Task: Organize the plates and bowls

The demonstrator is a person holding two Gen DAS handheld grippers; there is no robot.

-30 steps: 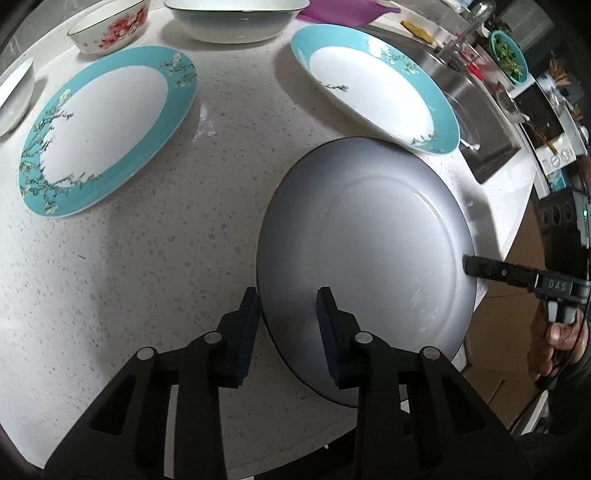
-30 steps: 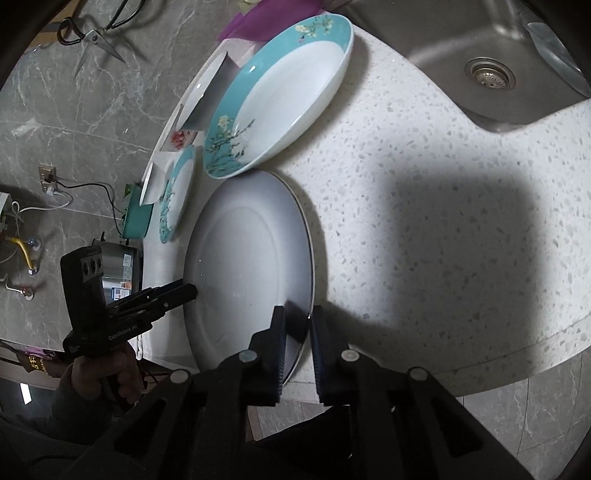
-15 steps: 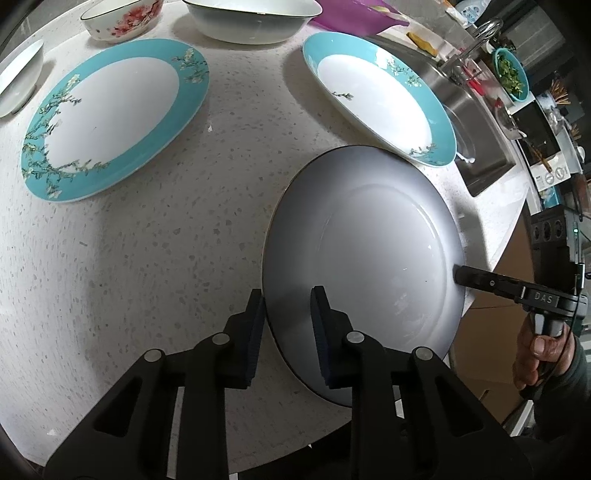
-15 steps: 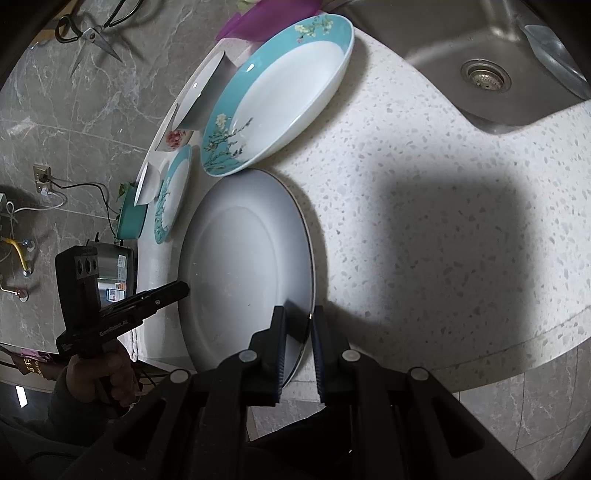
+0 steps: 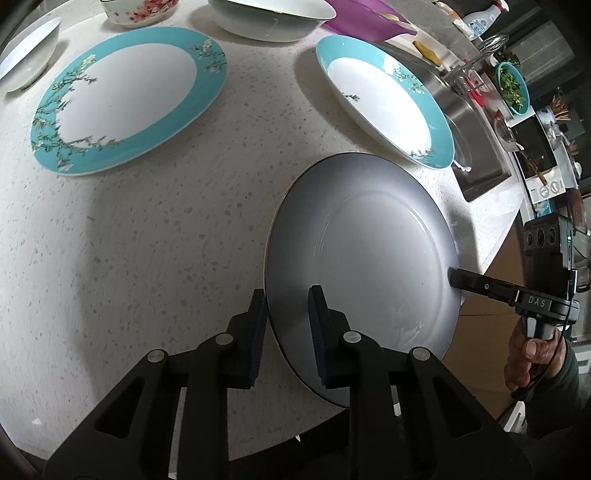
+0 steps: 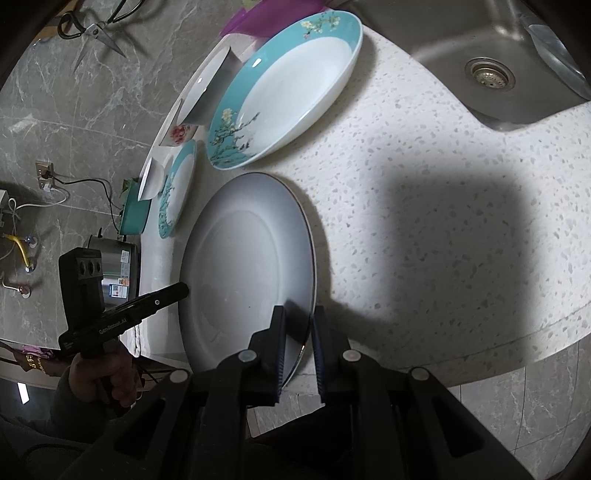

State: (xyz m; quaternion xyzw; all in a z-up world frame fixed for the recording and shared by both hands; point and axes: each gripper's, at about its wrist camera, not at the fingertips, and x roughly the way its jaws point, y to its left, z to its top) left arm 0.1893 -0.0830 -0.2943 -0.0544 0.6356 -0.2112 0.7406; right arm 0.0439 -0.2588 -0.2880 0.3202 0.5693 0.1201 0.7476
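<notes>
A large plain white plate (image 5: 369,251) lies at the counter's near edge, partly past it. My left gripper (image 5: 286,314) is shut on its near rim, one pad under and one on top. My right gripper (image 6: 298,328) is shut on the opposite rim of the same plate (image 6: 247,266). Each view shows the other gripper at the far rim: the right gripper (image 5: 452,278) and the left gripper (image 6: 184,288), each held by a hand. A flat teal-rimmed plate (image 5: 125,99) and a deeper teal-rimmed plate (image 5: 384,99) lie beyond.
A wide white bowl (image 5: 269,18), a floral bowl (image 5: 136,9) and a small white bowl (image 5: 26,62) stand at the back of the speckled counter (image 5: 166,229). The steel sink (image 6: 487,70) is beside the deep plate. Below the counter is grey floor with scissors (image 6: 96,26).
My left gripper's jaws have narrowed onto the white plate's rim and the left hand has shifted a little. The right gripper has kept its grip and place.
</notes>
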